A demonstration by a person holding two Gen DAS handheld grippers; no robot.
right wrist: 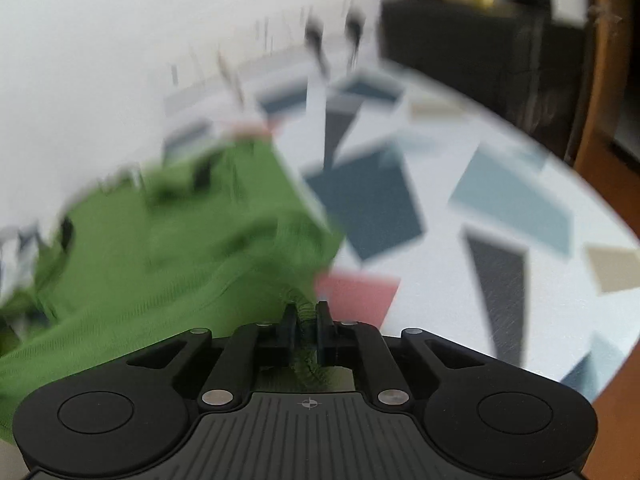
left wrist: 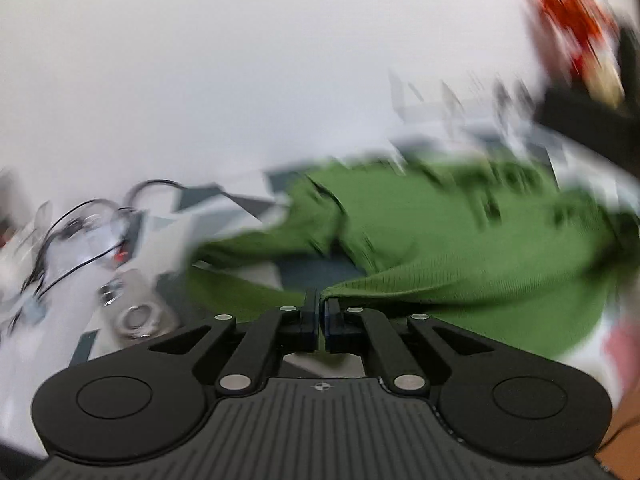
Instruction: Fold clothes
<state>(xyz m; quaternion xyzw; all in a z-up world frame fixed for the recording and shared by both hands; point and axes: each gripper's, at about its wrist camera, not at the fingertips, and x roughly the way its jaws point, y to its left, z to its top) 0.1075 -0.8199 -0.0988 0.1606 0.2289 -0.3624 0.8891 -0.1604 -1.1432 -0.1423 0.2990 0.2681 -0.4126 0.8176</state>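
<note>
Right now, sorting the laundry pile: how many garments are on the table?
1: a green garment spread on the patterned table, its edge pinched by the left gripper and the right gripper. More may lie outside both blurred views.

We see one green ribbed-knit garment (left wrist: 460,256), spread in loose rumples over the desk (right wrist: 500,184), whose top is white with grey, blue, pink and beige patches. Ahead of the left tongs (left wrist: 322,312) its cloth fans out rightward, and an edge is drawn up taut into their closed tips. A sleeve-like fold lies ahead and left of them. At the right tongs (right wrist: 307,316) a bunched corner is pinched between the tips, and the body stretches away to their left. Blur hides finer detail.
</note>
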